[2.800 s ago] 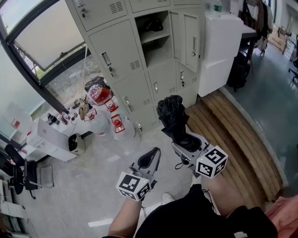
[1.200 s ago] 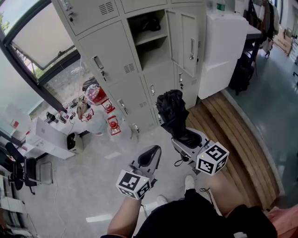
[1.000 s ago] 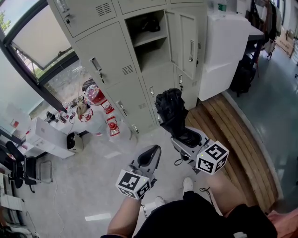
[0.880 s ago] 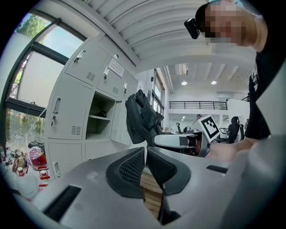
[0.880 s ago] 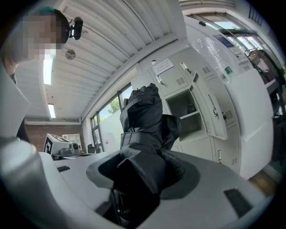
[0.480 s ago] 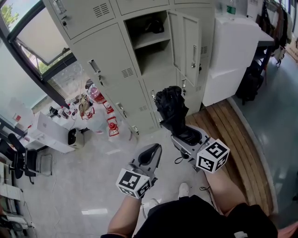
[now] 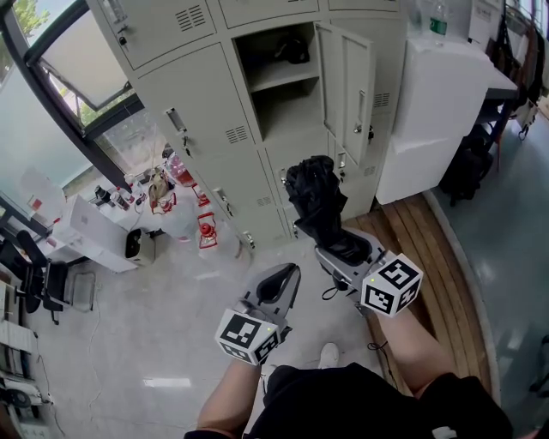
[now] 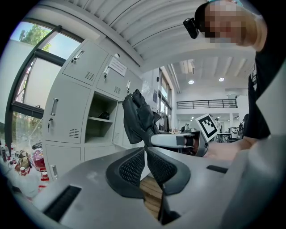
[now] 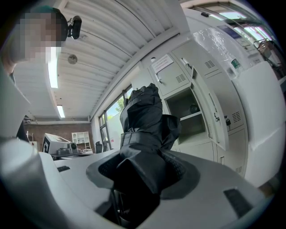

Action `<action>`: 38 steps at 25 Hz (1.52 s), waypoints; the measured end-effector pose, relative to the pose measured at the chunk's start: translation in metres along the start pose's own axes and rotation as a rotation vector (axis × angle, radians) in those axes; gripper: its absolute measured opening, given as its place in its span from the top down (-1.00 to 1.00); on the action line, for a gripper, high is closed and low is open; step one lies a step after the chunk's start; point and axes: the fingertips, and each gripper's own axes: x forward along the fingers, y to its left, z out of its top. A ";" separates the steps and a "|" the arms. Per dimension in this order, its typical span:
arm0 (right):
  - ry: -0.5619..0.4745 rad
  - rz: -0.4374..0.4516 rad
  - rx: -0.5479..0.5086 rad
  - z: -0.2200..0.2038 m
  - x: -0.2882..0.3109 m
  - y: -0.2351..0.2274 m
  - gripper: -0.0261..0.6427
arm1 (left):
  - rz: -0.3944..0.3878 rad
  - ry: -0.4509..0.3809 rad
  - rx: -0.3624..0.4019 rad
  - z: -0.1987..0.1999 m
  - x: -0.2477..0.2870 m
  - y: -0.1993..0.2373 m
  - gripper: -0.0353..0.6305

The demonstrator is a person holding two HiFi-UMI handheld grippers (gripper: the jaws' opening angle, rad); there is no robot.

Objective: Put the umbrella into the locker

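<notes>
Head view: umbrella (image 7: 316,199), folded, clamped in right gripper (image 7: 333,247) and pointed at the open locker (image 7: 287,111) ready for stowing; left gripper (image 7: 286,276) spare alongside, jaws together, empty.

Landmark: locker bank (image 7: 214,129).
- Open compartment (image 7: 283,99) in the bank's right half, with its door (image 7: 350,86) swung out on the right side.
- A shelf (image 7: 279,73) splits the compartment, with a small item (image 7: 296,51) on it.
- Cabinet (image 7: 437,111) just right of the bank, bottle (image 7: 438,17) on top.
- Window (image 7: 60,60) left of the bank, floor clutter (image 7: 184,206) at the bank's left foot.
- Umbrella (image 7: 313,197) in front of the bank, clamped in the right gripper (image 7: 330,244) jaws, pointing at the bank.
- Left gripper (image 7: 287,276) in front too, left of the umbrella, jaws together and empty.
- Wood platform (image 7: 429,257) in front of the bank's right end.
</notes>
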 end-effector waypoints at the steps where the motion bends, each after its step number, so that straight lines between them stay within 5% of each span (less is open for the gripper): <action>1: 0.002 0.001 -0.002 0.000 0.000 -0.001 0.04 | -0.001 0.001 -0.001 0.000 0.002 -0.001 0.82; 16: 0.006 -0.039 -0.018 0.007 0.030 -0.018 0.05 | -0.055 0.003 -0.003 0.001 0.019 0.021 0.82; 38: 0.024 -0.170 0.019 0.009 0.130 -0.068 0.05 | -0.180 0.024 -0.020 0.010 0.059 0.126 0.82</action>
